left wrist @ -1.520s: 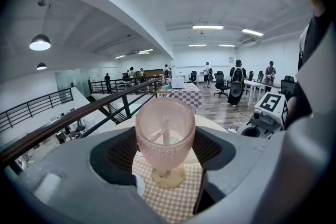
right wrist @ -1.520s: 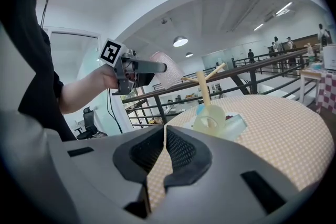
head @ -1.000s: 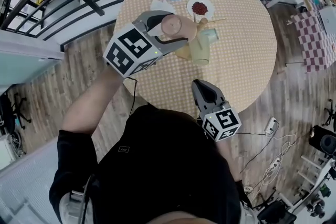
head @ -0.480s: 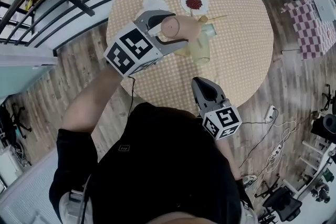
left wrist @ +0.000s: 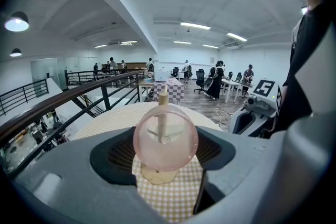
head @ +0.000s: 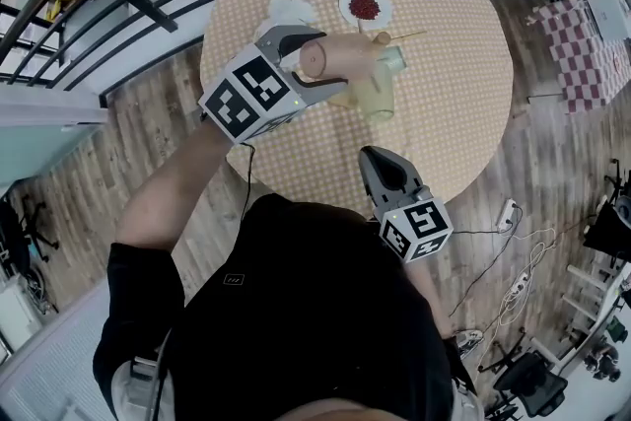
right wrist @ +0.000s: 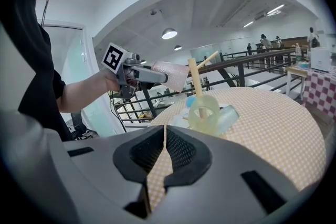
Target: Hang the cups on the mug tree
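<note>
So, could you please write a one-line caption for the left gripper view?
Left gripper holds a pink cup before the mug tree's wooden post, over the checked table.

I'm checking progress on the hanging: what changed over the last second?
The left gripper, shut on the pink cup, eased it slightly closer to the mug tree; the cup isn't hung yet. Unchanged: the right gripper stays shut and empty, and the yellow cup and blue cup remain at the tree.
</note>
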Available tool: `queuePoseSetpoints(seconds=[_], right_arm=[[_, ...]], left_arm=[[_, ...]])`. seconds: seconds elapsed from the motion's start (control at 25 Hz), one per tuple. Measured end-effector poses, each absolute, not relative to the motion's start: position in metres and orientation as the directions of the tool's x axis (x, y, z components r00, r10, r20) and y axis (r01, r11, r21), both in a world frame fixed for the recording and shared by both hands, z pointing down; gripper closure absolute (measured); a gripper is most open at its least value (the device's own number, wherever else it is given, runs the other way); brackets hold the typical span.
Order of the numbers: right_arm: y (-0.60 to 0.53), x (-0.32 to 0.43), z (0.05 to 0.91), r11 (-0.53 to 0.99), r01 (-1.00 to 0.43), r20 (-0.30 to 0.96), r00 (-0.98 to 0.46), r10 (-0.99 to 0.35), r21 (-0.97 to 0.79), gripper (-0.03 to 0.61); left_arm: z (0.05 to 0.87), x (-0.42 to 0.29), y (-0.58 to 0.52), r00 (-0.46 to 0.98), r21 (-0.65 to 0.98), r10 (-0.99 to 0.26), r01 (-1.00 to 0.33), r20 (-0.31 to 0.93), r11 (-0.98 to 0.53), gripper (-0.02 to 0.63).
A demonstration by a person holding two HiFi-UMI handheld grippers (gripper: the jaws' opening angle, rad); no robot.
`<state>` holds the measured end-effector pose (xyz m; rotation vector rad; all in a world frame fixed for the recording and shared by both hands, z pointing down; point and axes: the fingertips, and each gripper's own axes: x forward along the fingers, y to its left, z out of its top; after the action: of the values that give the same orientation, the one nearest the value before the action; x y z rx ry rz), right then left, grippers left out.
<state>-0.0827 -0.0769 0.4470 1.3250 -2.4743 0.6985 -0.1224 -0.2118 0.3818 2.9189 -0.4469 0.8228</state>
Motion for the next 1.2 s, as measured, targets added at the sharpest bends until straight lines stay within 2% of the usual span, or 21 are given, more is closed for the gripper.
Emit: queuePoseSetpoints(seconds=[0.64, 1.2], right_arm=[[-0.0709, -0.0798, 0.4506, 0.470, -0.832, 0.441, -0.554, -0.706, -0.295, 0.554], [-0.0689, -0.0812, 0.4515, 0.464, -0.833, 0.445, -0.553, -0.704, -0.301, 0.554]], left_arm=[[0.3879, -0.1246, -0.2157, 0.806, 0.008, -0.263, -0.315, 0.531, -0.949, 0.287], [0.3862, -0.1245, -0.2170, 0.815, -0.004, -0.196, -0.231, 0.545, -0.973, 0.287]])
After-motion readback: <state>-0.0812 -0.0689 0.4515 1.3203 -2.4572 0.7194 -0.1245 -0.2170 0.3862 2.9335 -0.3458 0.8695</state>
